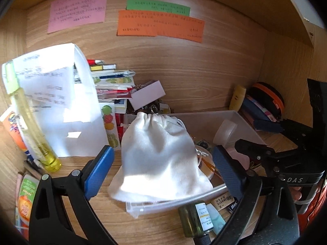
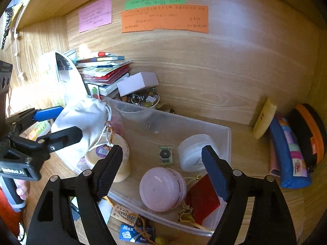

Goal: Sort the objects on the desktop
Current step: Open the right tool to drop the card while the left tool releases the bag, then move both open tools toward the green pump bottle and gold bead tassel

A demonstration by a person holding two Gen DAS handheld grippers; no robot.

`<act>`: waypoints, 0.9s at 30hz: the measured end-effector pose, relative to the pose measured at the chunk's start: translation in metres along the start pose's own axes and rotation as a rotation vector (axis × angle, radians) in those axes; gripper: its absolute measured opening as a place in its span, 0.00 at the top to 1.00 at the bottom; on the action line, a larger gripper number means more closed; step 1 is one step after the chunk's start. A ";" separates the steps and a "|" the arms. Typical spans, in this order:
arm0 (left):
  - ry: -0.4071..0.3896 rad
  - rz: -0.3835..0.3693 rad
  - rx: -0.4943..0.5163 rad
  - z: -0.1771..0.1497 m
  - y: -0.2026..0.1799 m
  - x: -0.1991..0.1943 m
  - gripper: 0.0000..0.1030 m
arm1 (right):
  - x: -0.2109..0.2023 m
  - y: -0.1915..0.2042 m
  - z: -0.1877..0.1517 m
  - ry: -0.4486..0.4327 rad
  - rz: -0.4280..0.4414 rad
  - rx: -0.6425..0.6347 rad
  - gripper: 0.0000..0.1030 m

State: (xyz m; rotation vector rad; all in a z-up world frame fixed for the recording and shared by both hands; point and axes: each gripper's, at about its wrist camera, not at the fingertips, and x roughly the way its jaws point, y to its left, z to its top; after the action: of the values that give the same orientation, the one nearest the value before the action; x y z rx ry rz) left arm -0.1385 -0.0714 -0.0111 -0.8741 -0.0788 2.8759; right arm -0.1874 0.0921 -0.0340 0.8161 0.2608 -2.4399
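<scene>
Left tongs (image 1: 163, 171) astride white pouch (image 1: 159, 155)

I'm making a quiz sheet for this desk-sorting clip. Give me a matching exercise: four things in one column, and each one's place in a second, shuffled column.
Things:
1. white drawstring pouch
2. pink round jar
3. yellow tube
4. orange note

Places:
A. stuck on the back panel
B. inside the clear bin
C. draped over the bin's rim
D. leaning against the back panel, outside the bin

Pairs: 1-C, 2-B, 3-D, 4-A
</scene>
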 end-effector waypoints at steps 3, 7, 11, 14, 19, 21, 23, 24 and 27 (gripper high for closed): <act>-0.012 0.024 0.008 -0.001 -0.002 -0.013 0.05 | -0.009 -0.001 -0.002 -0.003 -0.002 0.010 0.19; -0.030 0.032 0.007 -0.001 -0.004 -0.030 0.04 | -0.019 -0.001 -0.005 -0.016 -0.008 0.005 0.19; -0.043 0.021 -0.002 -0.005 -0.005 -0.046 0.02 | -0.030 -0.004 -0.012 -0.021 -0.014 0.009 0.18; -0.035 0.030 -0.001 -0.009 -0.007 -0.052 0.01 | -0.037 -0.007 -0.019 -0.020 -0.013 0.018 0.15; 0.017 0.036 -0.015 -0.021 -0.009 -0.048 0.01 | -0.041 -0.009 -0.030 -0.003 0.001 0.049 0.14; 0.044 0.048 -0.013 -0.029 -0.010 -0.047 0.01 | -0.044 -0.011 -0.036 0.004 0.004 0.053 0.14; 0.069 0.062 -0.010 -0.036 -0.010 -0.046 0.01 | -0.047 -0.012 -0.042 0.009 0.001 0.051 0.14; 0.082 0.068 -0.007 -0.040 -0.010 -0.046 0.01 | -0.049 -0.014 -0.047 0.013 -0.003 0.049 0.14; 0.119 0.086 -0.004 -0.052 -0.009 -0.043 0.01 | -0.050 -0.019 -0.061 0.046 -0.016 0.037 0.14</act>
State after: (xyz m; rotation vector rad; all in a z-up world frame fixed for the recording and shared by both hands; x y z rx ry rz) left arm -0.0729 -0.0682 -0.0301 -1.0728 -0.0359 2.8944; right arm -0.1342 0.1506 -0.0524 0.8899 0.2409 -2.4501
